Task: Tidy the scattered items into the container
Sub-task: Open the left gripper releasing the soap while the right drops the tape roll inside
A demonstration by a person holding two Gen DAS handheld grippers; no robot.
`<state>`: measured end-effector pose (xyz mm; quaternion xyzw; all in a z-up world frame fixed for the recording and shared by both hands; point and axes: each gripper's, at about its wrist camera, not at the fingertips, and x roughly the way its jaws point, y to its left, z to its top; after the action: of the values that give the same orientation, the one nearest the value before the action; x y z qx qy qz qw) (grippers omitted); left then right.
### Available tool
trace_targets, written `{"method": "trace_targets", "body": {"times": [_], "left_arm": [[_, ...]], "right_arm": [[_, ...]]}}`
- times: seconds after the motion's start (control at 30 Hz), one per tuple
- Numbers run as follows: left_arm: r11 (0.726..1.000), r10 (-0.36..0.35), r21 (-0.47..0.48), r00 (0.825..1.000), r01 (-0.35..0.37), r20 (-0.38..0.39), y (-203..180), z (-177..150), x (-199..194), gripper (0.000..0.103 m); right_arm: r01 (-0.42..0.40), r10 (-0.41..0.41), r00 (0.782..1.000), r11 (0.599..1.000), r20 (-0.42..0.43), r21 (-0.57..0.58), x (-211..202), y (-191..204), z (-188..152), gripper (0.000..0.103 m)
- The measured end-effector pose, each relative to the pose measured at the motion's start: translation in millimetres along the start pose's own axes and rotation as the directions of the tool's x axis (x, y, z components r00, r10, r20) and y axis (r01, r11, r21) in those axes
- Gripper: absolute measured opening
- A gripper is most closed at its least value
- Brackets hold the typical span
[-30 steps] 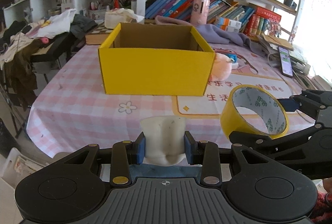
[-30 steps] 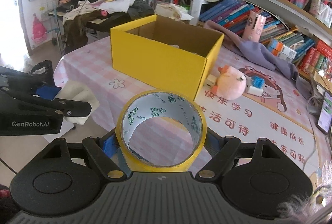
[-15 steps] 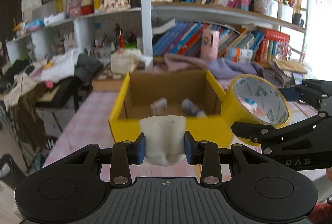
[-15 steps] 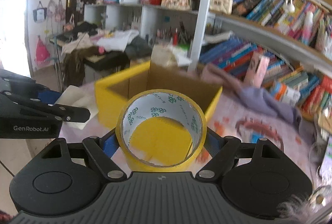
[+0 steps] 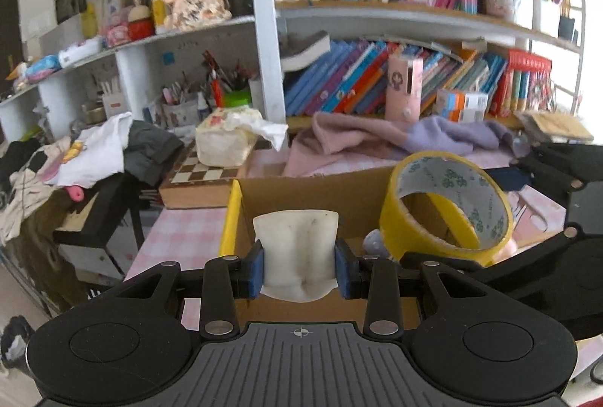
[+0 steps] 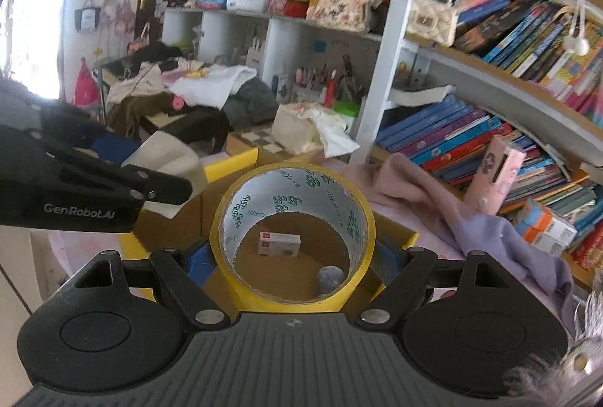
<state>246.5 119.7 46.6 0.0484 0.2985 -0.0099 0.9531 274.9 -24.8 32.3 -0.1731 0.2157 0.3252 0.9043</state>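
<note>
Left tongs (image 5: 298, 263) clamping white pad (image 5: 296, 250), right tongs (image 6: 292, 269) clamping tape roll (image 6: 292, 237), over yellow box (image 5: 230, 214)

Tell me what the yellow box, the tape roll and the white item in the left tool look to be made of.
Yellow box: likely cardboard, matte brown inside, yellow-coated outside.
Tape roll: glossy yellow plastic-looking tape, wound on a pale core printed with green marks; probably packing tape.
White item: soft and matte, creased where the left tool pinches it; cloth, foam or rubber, I cannot tell which.
</note>
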Motion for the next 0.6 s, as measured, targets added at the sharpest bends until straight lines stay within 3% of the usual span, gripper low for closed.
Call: {"method": "trace_targets", "body": {"times": [0.1, 0.27, 0.4, 0.6], "left_arm": [[0.999, -0.015, 0.048, 0.999, 0.017, -0.052, -1.2, 4.8, 25.2, 0.035], [0.991, -0.054, 0.116, 0.984, 0.074, -0.17, -2.4, 11.9, 69.6, 0.035], [0.982, -0.021, 0.174, 0.966, 0.068, -0.259, -7.8, 9.0, 100.3, 0.035], [0.963, 0.0, 0.256, 0.947, 0.086, -0.321, -17.0, 9.1, 123.4, 0.036]], "right_arm": [[-0.023, 0.021, 0.999, 0.999, -0.049, -0.031, 27.3, -6.5, 0.2, 0.081], [-0.065, 0.035, 0.987, 0.98, -0.158, -0.188, 76.5, -13.5, 1.2, 0.081], [-0.126, 0.044, 0.967, 0.94, -0.252, -0.317, 108.8, -12.6, -2.4, 0.081], [-0.219, 0.068, 0.938, 0.877, -0.34, -0.427, 141.6, -3.8, -4.8, 0.081]]}}
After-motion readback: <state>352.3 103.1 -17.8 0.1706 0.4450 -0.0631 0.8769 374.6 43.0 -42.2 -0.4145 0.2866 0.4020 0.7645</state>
